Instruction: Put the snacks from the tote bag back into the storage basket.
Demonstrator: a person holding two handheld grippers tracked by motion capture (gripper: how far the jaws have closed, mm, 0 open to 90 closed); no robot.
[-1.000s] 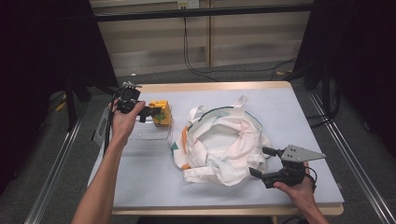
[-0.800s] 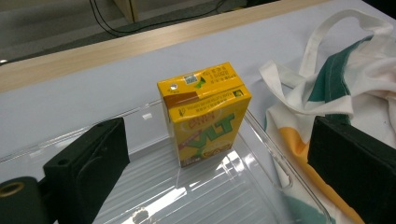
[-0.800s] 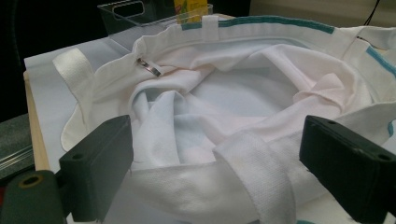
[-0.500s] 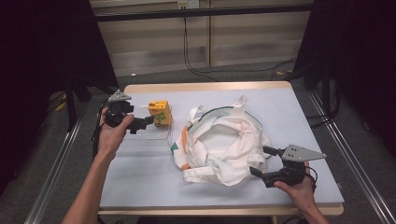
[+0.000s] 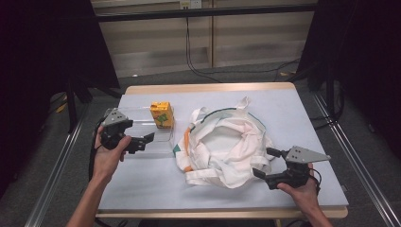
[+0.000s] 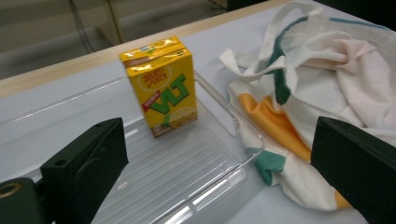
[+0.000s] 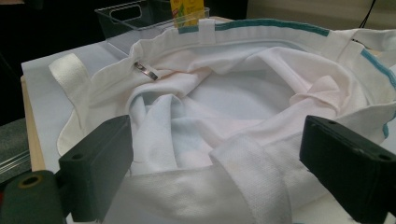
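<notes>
**A:** How far along is the packing? The yellow drink carton (image 5: 161, 115) stands upright in the clear tray (image 5: 142, 137), just beside the white tote bag (image 5: 227, 146).

**B:** Barely started, I'd say. Left gripper (image 5: 147, 138) and right gripper (image 5: 265, 163) both gape wide, holding nothing.

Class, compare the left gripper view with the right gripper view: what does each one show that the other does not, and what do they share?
Left gripper view: the drink carton front-on with green lettering, the clear tray with its ribbed floor, orange and green patches on the cloth bag. Right gripper view: the bag's open white inside, a metal clip on its rim, a wide strap in front. Shared: the carton upright in the tray, beside the bag.
</notes>
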